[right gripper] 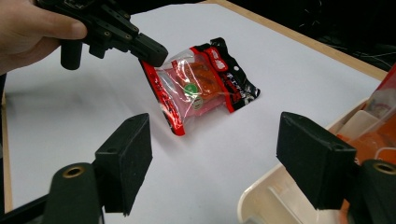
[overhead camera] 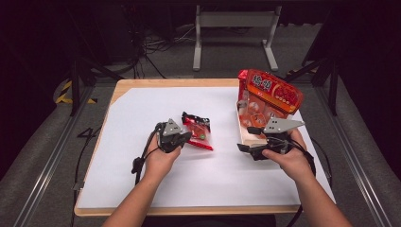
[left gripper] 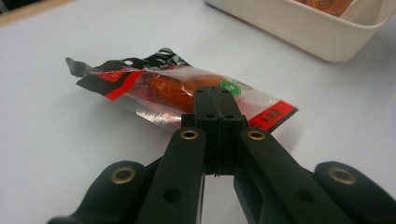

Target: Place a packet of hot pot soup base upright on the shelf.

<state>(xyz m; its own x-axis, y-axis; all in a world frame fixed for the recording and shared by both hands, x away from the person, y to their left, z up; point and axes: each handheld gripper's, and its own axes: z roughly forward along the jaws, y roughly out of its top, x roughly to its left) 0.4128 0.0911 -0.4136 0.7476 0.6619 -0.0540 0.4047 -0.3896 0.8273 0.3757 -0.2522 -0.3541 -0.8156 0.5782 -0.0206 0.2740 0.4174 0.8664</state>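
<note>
A small clear snack packet (overhead camera: 198, 132) with red and black edges and an orange snack inside lies mid-table on the white sheet. My left gripper (overhead camera: 188, 137) is shut on its near edge, jaws pressed flat together over the film (left gripper: 217, 93). The packet (left gripper: 140, 84) hangs tilted, its far end raised off the sheet. In the right gripper view the left gripper (right gripper: 152, 51) pinches the packet (right gripper: 201, 88) at its upper left corner. My right gripper (overhead camera: 247, 139) stands open and holds nothing, its jaws wide apart (right gripper: 215, 158), just left of the cream tray (overhead camera: 242, 124).
The cream tray (right gripper: 261, 196) holds a large red snack bag (overhead camera: 272, 94) with several packets inside. Its wall (left gripper: 317, 32) lies beyond the packet. The white sheet (overhead camera: 142, 179) covers a wooden table (overhead camera: 118, 90); a grey stand's legs (overhead camera: 234, 42) are behind it.
</note>
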